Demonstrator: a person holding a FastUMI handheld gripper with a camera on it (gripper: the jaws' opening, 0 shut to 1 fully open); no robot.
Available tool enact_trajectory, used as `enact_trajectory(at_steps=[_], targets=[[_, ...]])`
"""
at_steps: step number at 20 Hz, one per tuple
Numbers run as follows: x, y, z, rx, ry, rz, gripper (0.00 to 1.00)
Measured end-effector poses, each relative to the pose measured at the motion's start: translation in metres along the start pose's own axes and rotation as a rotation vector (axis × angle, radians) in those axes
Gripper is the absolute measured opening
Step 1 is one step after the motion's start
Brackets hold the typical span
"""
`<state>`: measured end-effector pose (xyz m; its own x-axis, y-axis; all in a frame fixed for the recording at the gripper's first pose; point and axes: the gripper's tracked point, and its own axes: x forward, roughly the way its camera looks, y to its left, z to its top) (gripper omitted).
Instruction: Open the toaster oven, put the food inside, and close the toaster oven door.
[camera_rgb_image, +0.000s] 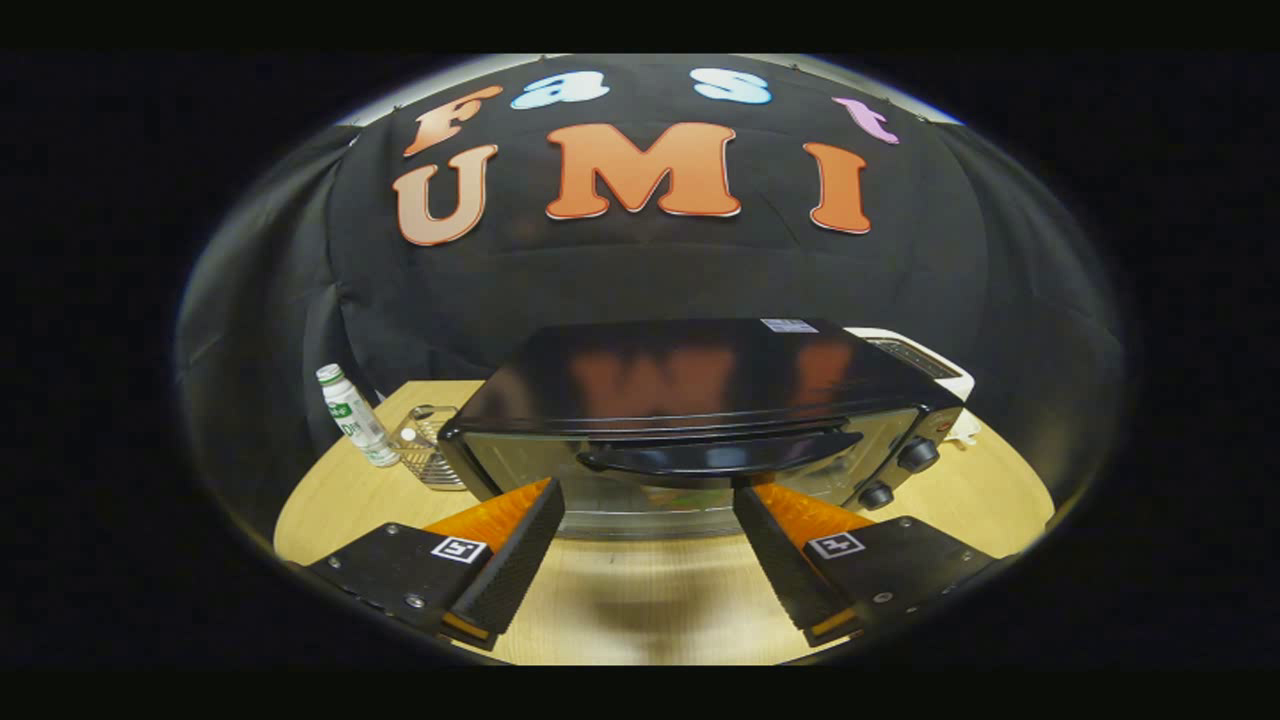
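Observation:
A black toaster oven (700, 385) stands on the wooden table (330, 500) just ahead of the fingers. Its glass door (650, 490) is closed, with a black handle bar (720, 455) across the top of the door. Two round knobs (915, 455) sit on the oven's right front panel. My gripper (648, 492) is open, its two fingers spread wide a little in front of and below the handle, with nothing between them. The fingers (520, 540) touch nothing.
Left of the oven, a small wire basket (430, 445) sits on the table, with a white bottle with a green label (355, 415) beside it. A white appliance (925, 360) stands behind the oven on the right. The table's round edge curves close on both sides.

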<state>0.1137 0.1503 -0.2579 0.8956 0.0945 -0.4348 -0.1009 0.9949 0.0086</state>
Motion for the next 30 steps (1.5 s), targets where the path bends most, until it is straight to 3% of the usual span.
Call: enact_trajectory(at_steps=[9,18,24,30], targets=[[-0.048,-0.045,0.050,-0.076,-0.102,-0.048,1.00],[-0.106,-0.094,0.123,-0.012,-0.221,-0.087,1.00],[-0.163,-0.116,0.170,-0.041,-0.338,-0.114,1.00],[-0.208,-0.119,0.201,-0.026,-0.405,-0.092,1.00]])
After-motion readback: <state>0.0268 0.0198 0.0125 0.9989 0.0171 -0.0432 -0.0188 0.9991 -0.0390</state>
